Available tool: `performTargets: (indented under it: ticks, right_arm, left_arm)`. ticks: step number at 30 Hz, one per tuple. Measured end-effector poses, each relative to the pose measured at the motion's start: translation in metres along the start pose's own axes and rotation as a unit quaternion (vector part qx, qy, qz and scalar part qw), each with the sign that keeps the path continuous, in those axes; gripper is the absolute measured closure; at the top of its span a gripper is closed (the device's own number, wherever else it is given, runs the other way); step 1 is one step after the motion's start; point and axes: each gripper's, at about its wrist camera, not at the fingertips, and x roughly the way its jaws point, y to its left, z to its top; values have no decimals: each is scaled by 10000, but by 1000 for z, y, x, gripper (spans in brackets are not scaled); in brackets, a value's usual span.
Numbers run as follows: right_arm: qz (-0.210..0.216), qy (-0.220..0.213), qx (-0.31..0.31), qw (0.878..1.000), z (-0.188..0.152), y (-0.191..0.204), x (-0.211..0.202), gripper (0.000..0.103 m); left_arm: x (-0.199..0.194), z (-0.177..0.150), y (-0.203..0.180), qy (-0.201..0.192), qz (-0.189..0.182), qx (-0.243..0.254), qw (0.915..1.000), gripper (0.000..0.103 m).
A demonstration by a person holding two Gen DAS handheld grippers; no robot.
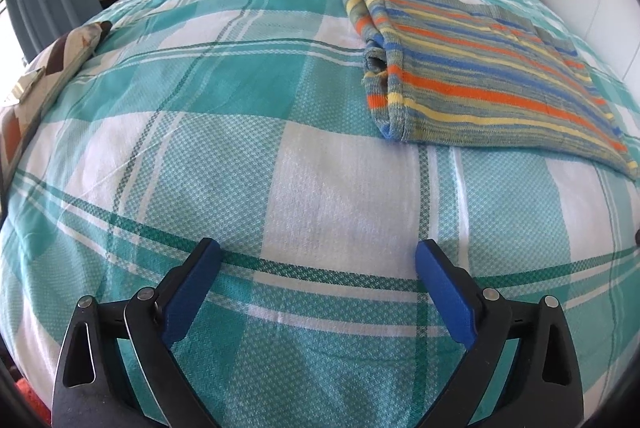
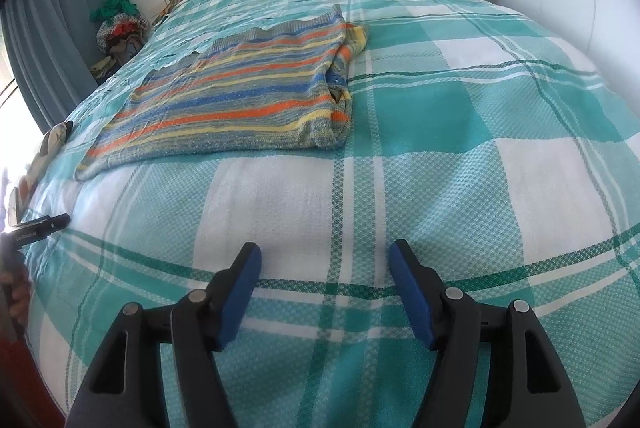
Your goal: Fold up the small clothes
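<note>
Striped sweater (image 1: 472, 67) flat on checked bedspread (image 1: 248, 131); curtain (image 2: 48, 39) beside.

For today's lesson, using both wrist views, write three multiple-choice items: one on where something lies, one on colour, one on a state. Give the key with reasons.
1. Where does the striped garment lie?
A. on the checked bedspread
B. on the floor
C. between the right gripper's fingers

2. Which stripe colour does the garment have?
A. pink
B. orange
C. black

3. How do the left gripper and right gripper stand?
A. both shut on cloth
B. one open, one shut
C. both open, holding nothing

Key: A, it rests flat on the bedspread beyond both grippers; B, orange bands run beside blue and yellow; C, bedspread shows between each pair of spread fingers.
</note>
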Motion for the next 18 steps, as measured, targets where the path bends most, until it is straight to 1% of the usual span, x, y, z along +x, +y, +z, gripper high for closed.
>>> performTargets:
  ticks: [3, 5, 8, 13, 14, 15, 17, 18]
  right_arm:
    - [6, 4, -103, 9999, -1, 3, 1, 29]
    - [26, 3, -143, 9999, -1, 4, 2, 26]
    - [31, -7, -190, 9998, -2, 6, 2, 24]
    - [-143, -8, -285, 9995, 2, 11, -6, 25]
    - [-232, -99, -241, 9994, 4, 10, -12, 25]
    - [-341, -282, -165, 9989, 7, 8, -22, 25]
    - [-714, -671, -74, 9952, 17, 0, -39, 25]
    - [-940, -791, -27, 9924, 24, -6, -45, 25]
  left_arm:
    - [-7, -4, -2, 10, 48, -12, 10000, 5]
    - [-12, -11, -6, -30, -26, 57, 10000, 5]
    - [-18, -18, -11, -163, -43, 107, 9998, 5]
    - [-23, -6, -13, -353, -187, 6, 9992, 5]
    - [-23, -2, -14, -390, -156, 37, 9991, 5]
    - [-21, 4, -14, -407, -95, 78, 9991, 5]
    - [-13, 18, -12, -409, 19, 137, 9991, 5]
    - [-6, 26, -10, -367, 49, 126, 9992, 5]
